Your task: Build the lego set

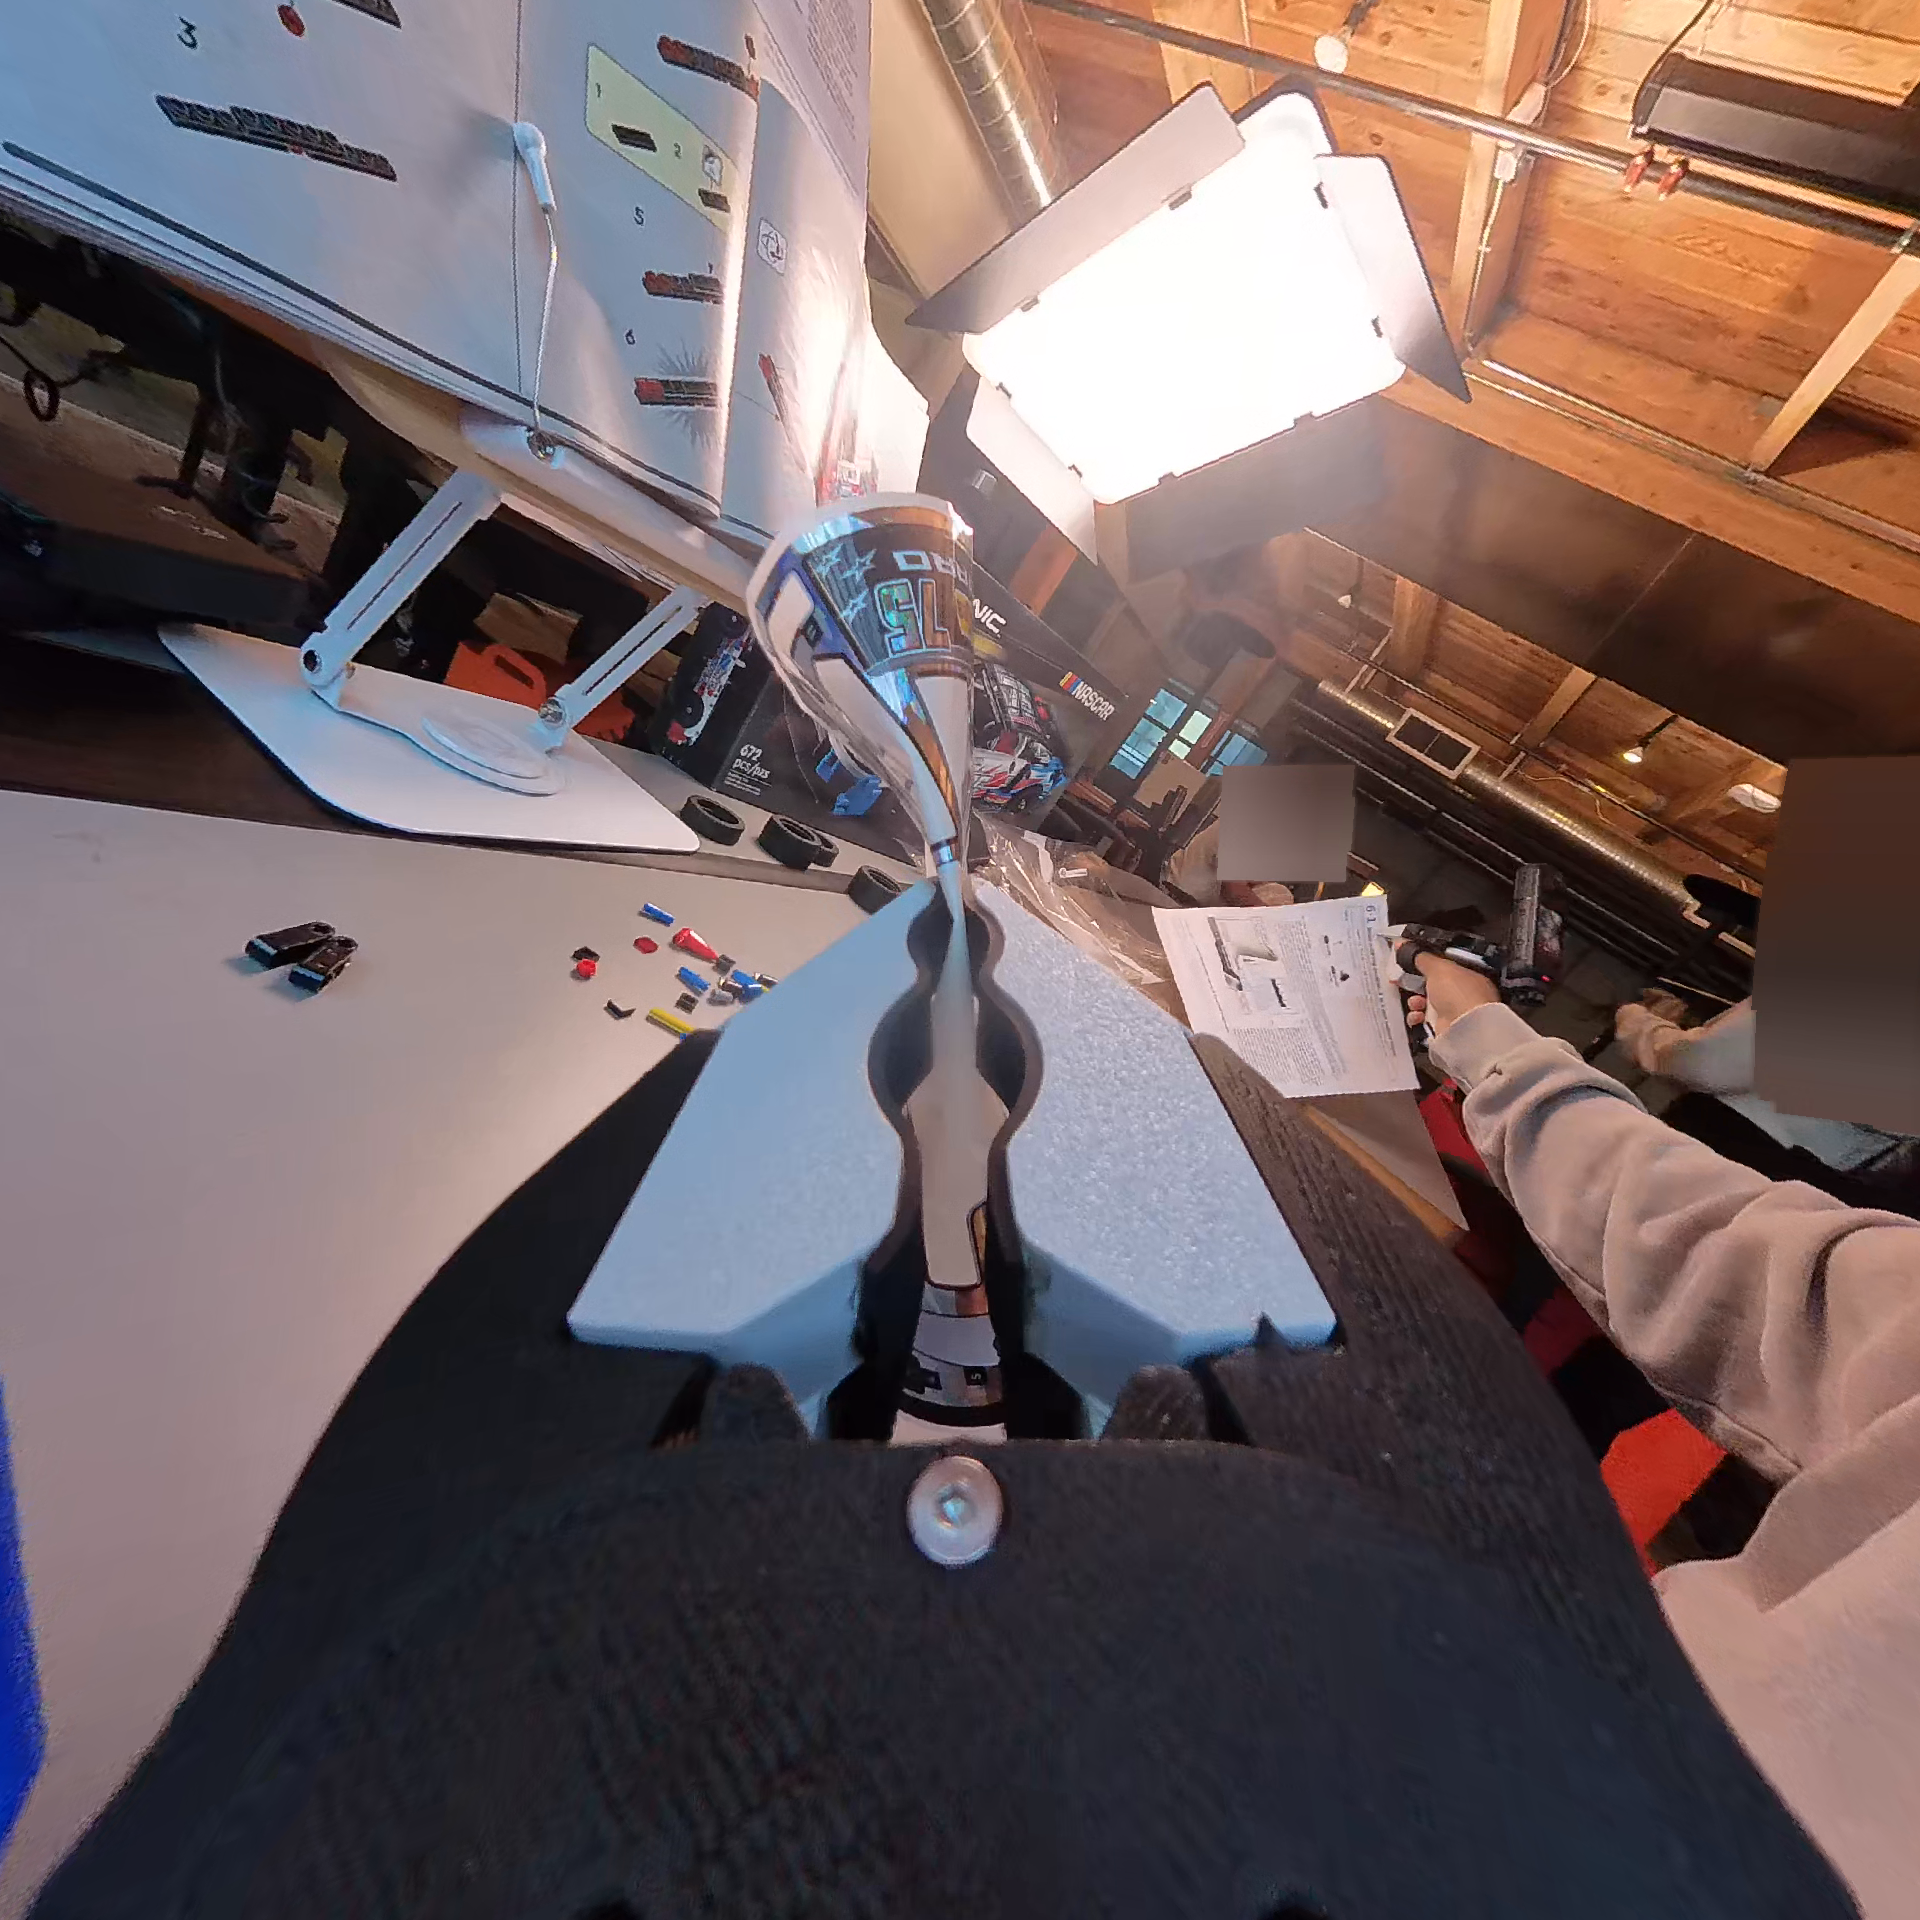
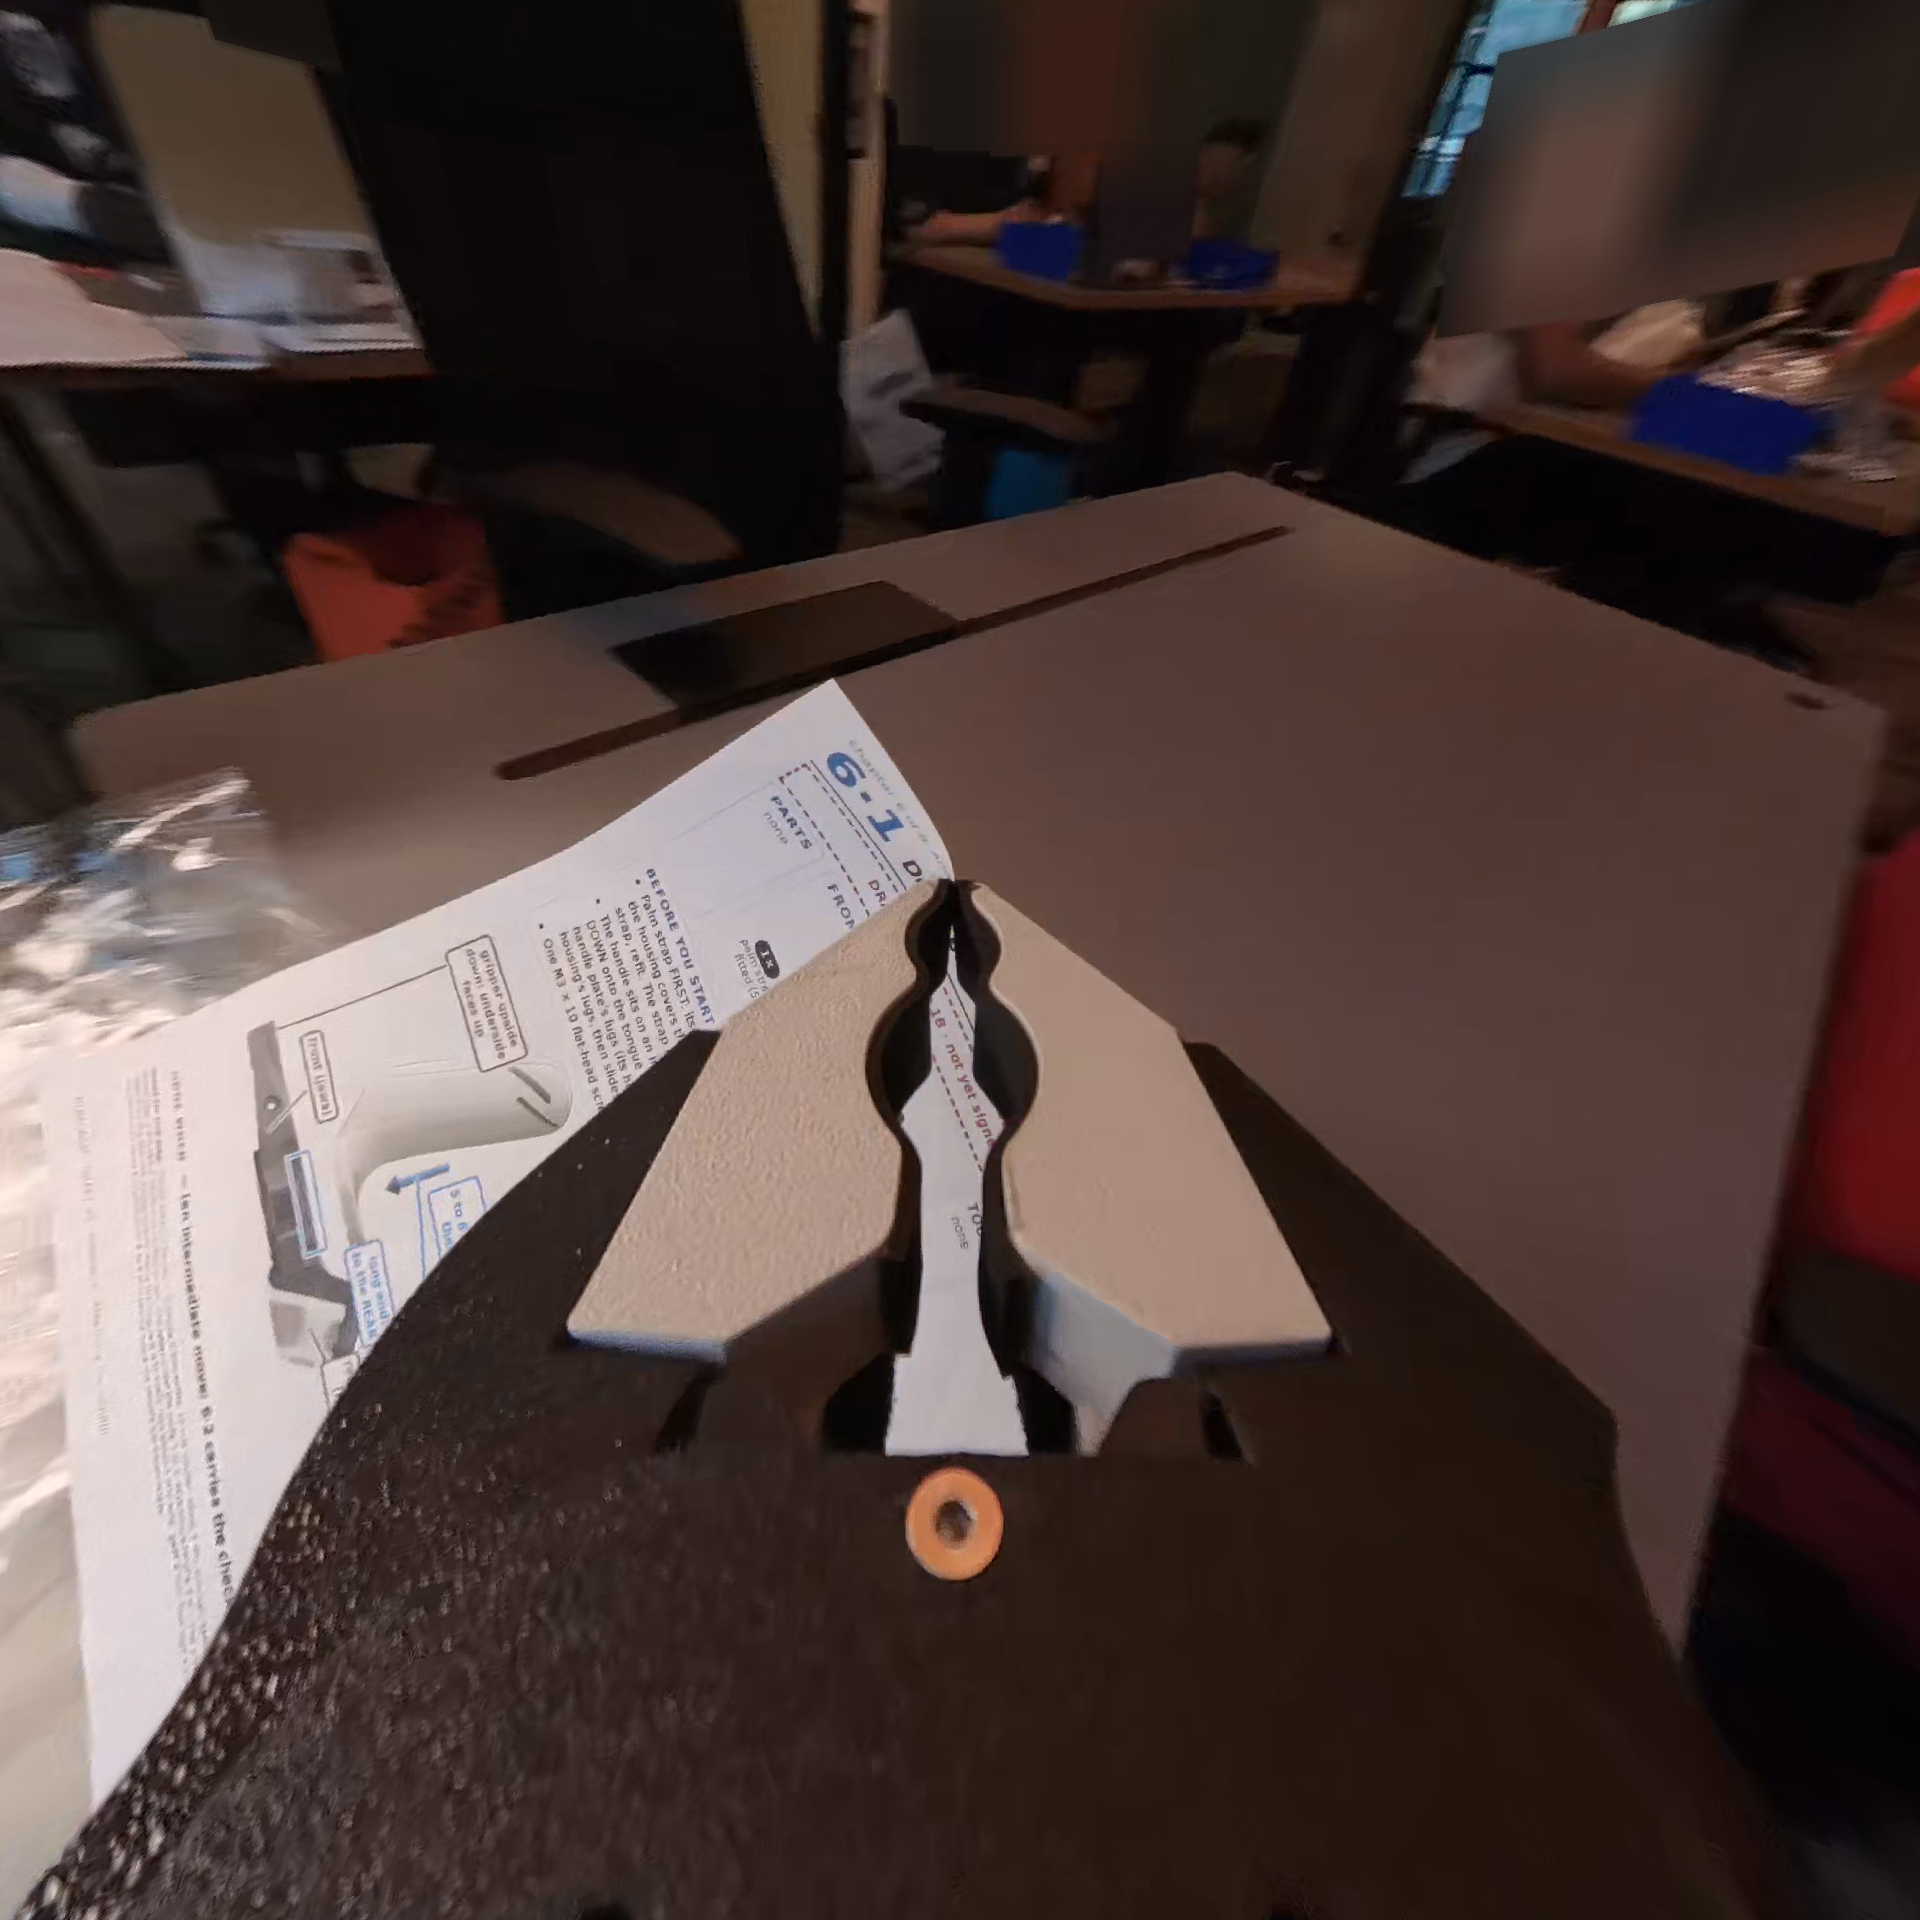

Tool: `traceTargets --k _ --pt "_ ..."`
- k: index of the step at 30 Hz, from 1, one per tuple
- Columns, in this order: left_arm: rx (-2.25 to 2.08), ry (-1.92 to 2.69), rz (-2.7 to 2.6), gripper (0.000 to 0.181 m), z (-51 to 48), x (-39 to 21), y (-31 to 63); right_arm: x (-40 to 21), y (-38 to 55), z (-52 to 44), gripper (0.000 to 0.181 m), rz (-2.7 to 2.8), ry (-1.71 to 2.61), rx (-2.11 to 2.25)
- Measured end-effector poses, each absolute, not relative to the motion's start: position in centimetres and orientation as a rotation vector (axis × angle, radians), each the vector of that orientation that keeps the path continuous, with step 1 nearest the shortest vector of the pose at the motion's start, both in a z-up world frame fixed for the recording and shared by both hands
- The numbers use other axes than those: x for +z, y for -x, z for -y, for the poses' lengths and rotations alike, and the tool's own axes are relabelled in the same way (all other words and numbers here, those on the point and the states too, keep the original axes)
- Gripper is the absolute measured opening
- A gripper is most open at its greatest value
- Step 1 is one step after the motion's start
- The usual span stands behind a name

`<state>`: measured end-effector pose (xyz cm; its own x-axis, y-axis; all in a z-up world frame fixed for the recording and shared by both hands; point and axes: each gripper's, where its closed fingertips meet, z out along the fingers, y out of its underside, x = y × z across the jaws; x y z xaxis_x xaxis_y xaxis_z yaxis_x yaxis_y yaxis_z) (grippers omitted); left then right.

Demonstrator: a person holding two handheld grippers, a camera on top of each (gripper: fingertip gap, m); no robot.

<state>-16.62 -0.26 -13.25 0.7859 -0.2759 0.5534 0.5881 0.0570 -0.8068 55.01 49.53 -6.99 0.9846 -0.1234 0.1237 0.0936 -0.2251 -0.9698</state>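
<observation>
On the left of the table (image 1: 156, 1039) lie two small black-and-blue lego assemblies (image 1: 303, 951), then a scatter of loose lego pieces (image 1: 681, 966) in red, blue, yellow and black, with black tyres (image 1: 795, 836) behind them and the open instruction booklet (image 1: 416, 208) on its white stand (image 1: 416, 727) above. In the middle, the left tongs (image 1: 951, 935) are pressed together on a glossy sticker sheet (image 1: 873, 613), pinching its lower edge so the printed part curls and fans upward. The sheet looks light, thin and floppy, with a slick face; I judge it creases easily, so a hold near the edge, away from the decals, suits it. Further right, a printed paper page (image 1: 1288, 997) rests on the table, and the right tongs (image 2: 958, 888) are nearly closed with their tips meeting over that page (image 2: 468, 1091); whether they pinch it I cannot tell. Crinkled clear plastic wrap (image 2: 125, 883) lies just beside the page.
</observation>
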Motion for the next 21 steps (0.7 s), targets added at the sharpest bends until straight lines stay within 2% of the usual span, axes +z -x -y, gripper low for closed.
traceTargets --k 3,5,8,15,21 --pt "-0.669 1.373 0.266 0.0 0.2 -13.2 16.3 -6.8 -60.5 -49.3 0.0 -0.099 1.785 -0.41" --pt "-0.672 1.379 0.26 0.0 0.1 -13.3 16.0 -6.9 -62.0 -48.9 0.018 -0.102 1.794 -0.492" --pt "-0.678 1.389 0.253 0.0 0.0 -13.5 15.7 -6.5 -60.1 -48.7 0.03 0.011 1.757 -0.483" --pt "-0.703 1.416 0.228 0.0 -0.4 -14.0 14.8 -7.2 -43.6 -44.6 0.037 0.436 1.645 0.069" --pt "-0.764 1.461 0.115 0.0 -0.6 -14.1 11.8 -8.4 -23.8 -31.4 0.042 0.867 1.454 0.611"
